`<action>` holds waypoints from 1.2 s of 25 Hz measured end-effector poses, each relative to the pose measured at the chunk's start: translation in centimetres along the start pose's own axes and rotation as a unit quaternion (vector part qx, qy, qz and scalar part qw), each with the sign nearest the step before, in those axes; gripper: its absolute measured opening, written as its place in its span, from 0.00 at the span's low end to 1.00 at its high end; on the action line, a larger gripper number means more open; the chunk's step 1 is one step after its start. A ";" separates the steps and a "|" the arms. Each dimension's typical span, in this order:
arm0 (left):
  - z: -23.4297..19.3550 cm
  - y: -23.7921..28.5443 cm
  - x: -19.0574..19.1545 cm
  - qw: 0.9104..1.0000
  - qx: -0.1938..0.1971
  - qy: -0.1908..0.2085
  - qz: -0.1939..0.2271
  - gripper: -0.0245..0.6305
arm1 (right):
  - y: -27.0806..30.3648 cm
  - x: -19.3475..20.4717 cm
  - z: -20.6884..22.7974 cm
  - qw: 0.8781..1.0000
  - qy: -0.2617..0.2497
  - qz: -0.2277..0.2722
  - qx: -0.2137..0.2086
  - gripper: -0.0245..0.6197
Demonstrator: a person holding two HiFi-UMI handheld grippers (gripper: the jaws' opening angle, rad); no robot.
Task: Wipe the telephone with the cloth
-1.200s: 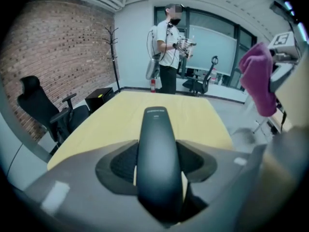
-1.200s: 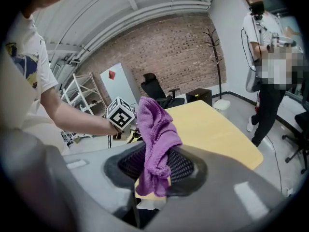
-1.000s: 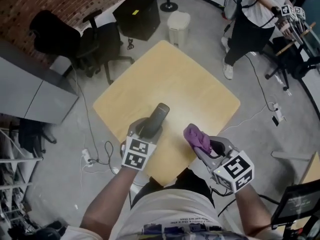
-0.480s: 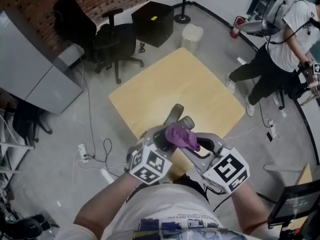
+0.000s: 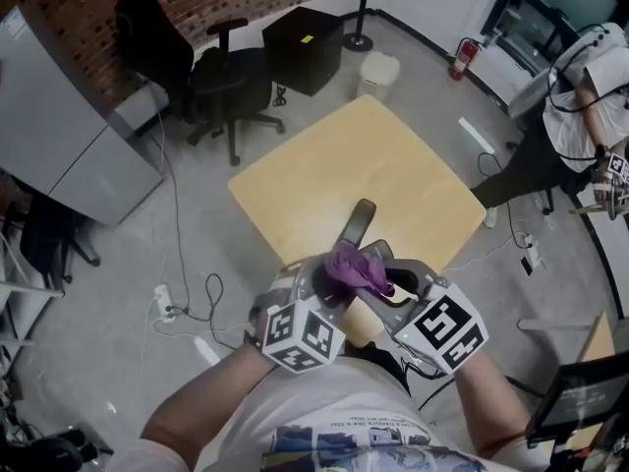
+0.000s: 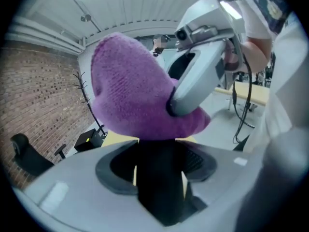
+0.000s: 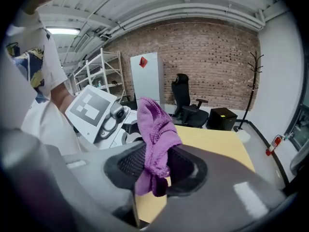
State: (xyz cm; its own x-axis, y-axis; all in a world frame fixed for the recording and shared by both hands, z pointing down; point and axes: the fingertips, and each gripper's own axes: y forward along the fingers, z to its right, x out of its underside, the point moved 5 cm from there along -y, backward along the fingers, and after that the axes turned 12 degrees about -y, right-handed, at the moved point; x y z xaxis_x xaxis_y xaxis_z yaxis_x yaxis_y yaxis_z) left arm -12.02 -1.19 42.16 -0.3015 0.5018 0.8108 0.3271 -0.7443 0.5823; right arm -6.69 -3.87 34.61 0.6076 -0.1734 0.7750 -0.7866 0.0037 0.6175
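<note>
Here the left gripper [image 5: 327,285] clamps the telephone [image 5: 359,220] in its jaws while the right gripper [image 5: 381,289] has its jaws pinching the cloth [image 5: 354,269] onto it, so wiping seems barely begun.

A lab workspace: brick wall [image 7: 212,57], office chair [image 5: 231,91], shelving [image 7: 104,71], floor cables [image 5: 187,298].

telephone [image 5: 358,220] between the fingers of the left gripper [image 5: 324,281], above the tabletop's [image 5: 324,160] near corner. cloth [image 5: 354,269], in the right gripper [image 5: 388,285], lies against the telephone's near end. behind the tabletop: chair [image 5: 231,87] left, box [image 5: 300,47] centre, bin [image 5: 378,72] right.
</note>
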 end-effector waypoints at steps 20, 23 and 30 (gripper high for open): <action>-1.4 -2.0 -1.1 0.985 0.091 -0.127 0.069 0.43 | -5.9 2.1 6.2 0.985 0.066 -0.009 0.160 0.21; -2.7 -2.5 -2.3 0.955 0.142 -0.235 0.112 0.43 | -6.3 1.1 6.9 0.983 0.080 0.023 0.162 0.21; -4.3 -2.9 -3.6 0.850 0.231 -0.436 0.183 0.43 | -6.2 -0.4 7.8 0.980 0.109 0.082 0.147 0.21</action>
State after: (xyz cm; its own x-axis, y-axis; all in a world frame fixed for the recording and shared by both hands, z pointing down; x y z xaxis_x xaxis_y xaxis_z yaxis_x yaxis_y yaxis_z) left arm -15.74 -2.73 37.31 0.6096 0.5595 0.5616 0.6336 -0.7696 0.0790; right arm -2.87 -11.49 29.43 0.4548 0.0199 0.8904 -0.8533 -0.2763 0.4421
